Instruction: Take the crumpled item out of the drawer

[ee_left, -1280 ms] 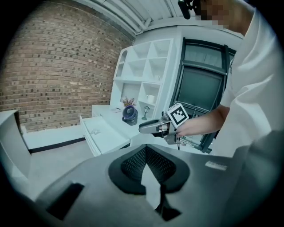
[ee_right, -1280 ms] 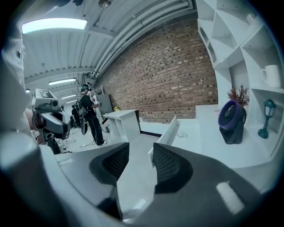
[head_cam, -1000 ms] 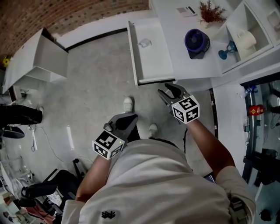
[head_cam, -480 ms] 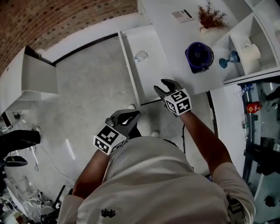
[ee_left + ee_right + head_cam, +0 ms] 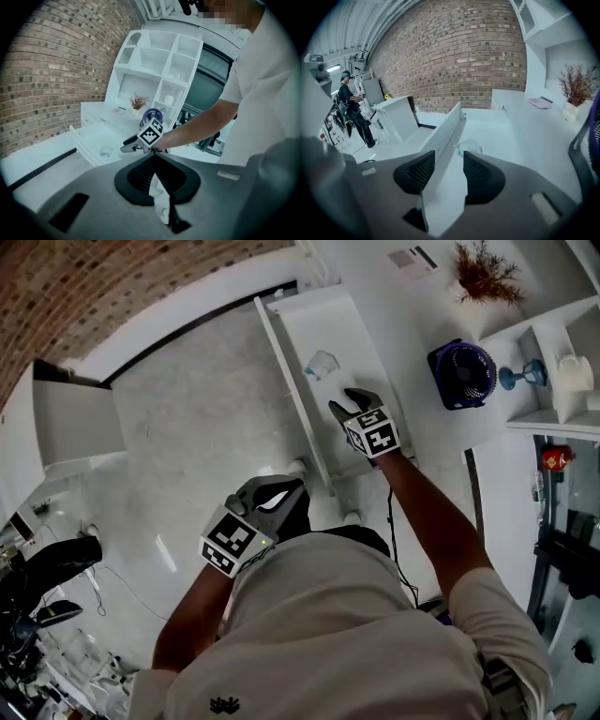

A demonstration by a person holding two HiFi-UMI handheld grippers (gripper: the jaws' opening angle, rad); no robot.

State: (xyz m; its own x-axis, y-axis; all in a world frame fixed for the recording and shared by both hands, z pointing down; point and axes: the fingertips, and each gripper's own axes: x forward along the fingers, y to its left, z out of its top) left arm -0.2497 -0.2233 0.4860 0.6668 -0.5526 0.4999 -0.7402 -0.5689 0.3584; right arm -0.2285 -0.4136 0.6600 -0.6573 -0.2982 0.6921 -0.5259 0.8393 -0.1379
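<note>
Looking down through the head view: finds a white drawer point(image 5: 352, 334) pulled open toward twelve o'clock, with the crumpled item point(image 5: 322, 363) lying on its bottom close to the left wall. It is small, clear and bluish. Places the right gripper point(image 5: 349, 401) over the drawer's near half, jaws apart and empty, with the crumpled item just ahead at eleven o'clock, untouched. Sets the left gripper point(image 5: 281, 488) down at seven o'clock from there, well apart from the drawer. Catches a purple fan point(image 5: 462, 374) on the desktop at two o'clock.

Through the left gripper view: shows the two pads meeting at their tips, closed on nothing. Picks out the right gripper beyond at twelve o'clock, and the crumpled item at ten o'clock inside the drawer.

Through the right gripper view: shows the jaws standing wide, neither pad pressing on anything. Lines up the drawer's left wall in the gap between them. Puts the crumpled item just past the right pad's tip, at one o'clock — near, not gripped. Catches a person point(image 5: 351, 105) far off at nine o'clock.
</note>
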